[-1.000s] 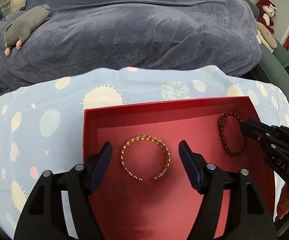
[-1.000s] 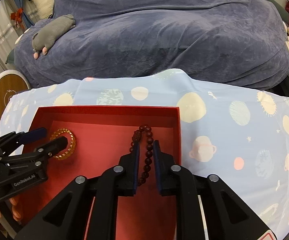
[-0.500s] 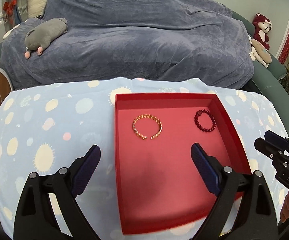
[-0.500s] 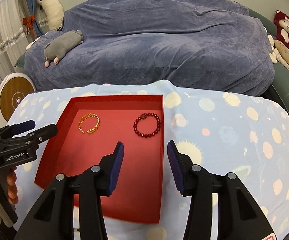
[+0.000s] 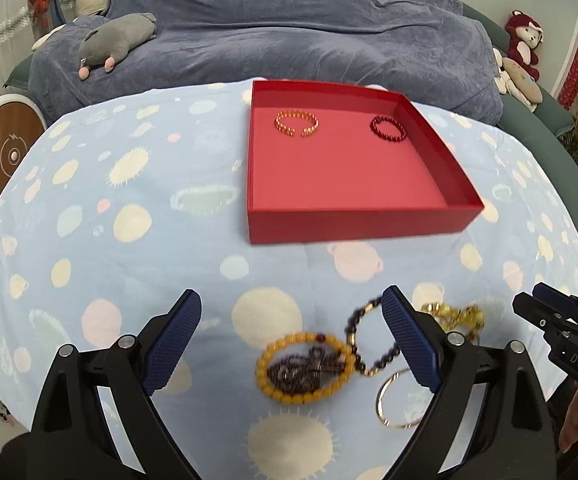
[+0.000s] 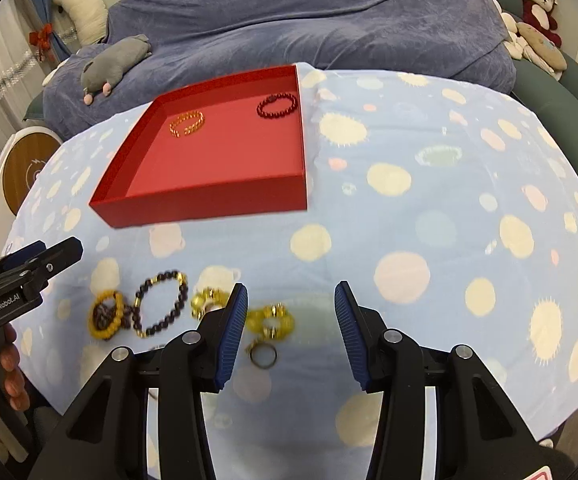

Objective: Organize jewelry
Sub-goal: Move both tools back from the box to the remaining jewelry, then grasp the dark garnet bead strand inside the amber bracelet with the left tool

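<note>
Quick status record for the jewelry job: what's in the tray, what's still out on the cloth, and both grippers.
tray: red tray on the spotted cloth
in tray: gold open bangle; dark red bead bracelet
still on cloth: yellow bead bracelet, dark bead bracelet, yellow chunky pieces, thin ring
left gripper: jaws open, empty, over the yellow bead bracelet
right gripper: jaws open, empty, near the yellow chunky pieces

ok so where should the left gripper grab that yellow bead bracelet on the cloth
Come straight down on the yellow bead bracelet, one finger outside its far arc, the other inside. It lies flat, and a dark beaded strand fills the middle, so keep to the rim.
</note>
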`<state>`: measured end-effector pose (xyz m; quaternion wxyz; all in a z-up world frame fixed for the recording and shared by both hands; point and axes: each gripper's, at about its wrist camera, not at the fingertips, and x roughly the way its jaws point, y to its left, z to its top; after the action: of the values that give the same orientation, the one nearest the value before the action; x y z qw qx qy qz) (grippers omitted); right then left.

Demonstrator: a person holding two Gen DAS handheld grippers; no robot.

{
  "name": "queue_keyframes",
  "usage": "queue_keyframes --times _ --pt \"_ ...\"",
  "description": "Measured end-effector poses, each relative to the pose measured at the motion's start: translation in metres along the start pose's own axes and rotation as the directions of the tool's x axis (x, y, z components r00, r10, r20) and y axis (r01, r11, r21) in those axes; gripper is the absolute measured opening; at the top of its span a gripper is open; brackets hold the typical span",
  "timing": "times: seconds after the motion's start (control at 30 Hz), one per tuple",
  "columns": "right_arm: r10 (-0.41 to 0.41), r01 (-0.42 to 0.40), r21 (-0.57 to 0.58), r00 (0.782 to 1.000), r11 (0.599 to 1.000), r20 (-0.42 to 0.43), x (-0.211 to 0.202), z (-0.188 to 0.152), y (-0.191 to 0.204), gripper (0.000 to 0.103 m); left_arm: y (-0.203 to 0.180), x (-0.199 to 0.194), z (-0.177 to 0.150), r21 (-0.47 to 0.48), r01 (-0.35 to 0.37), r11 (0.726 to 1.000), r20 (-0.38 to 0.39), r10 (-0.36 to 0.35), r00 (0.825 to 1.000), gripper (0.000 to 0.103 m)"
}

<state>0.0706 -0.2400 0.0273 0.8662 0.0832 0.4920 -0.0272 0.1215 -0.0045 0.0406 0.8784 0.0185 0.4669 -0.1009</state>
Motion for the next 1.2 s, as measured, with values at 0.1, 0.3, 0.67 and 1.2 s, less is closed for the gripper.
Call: queue_keyframes --times 0.1,0.3,0.67,1.2 --pt "-0.001 0.001 0.005 1.000 1.000 -0.024 0.000 -0.025 0.002 0.045 0.001 -0.004 -0.029 -0.005 -0.010 1.000 -0.019 0.010 1.000 0.088" --pt "0.019 -0.018 0.011 0.998 1.000 -0.068 0.002 -0.055 0.010 0.045 0.005 -0.006 -0.064 0.003 -0.039 0.999 -0.050 0.039 0.998 0.087" --pt "0.034 -0.037 -0.035 0.996 0.999 -0.080 0.005 -0.065 0.028 0.045 0.031 0.009 -0.061 -0.076 -0.066 0.995 -0.084 0.059 0.995 0.075" --pt "0.044 -0.048 -0.038 0.994 0.998 -0.096 0.014 -0.059 0.034 0.045 0.015 0.029 -0.053 -0.014 0.030 0.999 -0.087 -0.031 0.996 0.027"
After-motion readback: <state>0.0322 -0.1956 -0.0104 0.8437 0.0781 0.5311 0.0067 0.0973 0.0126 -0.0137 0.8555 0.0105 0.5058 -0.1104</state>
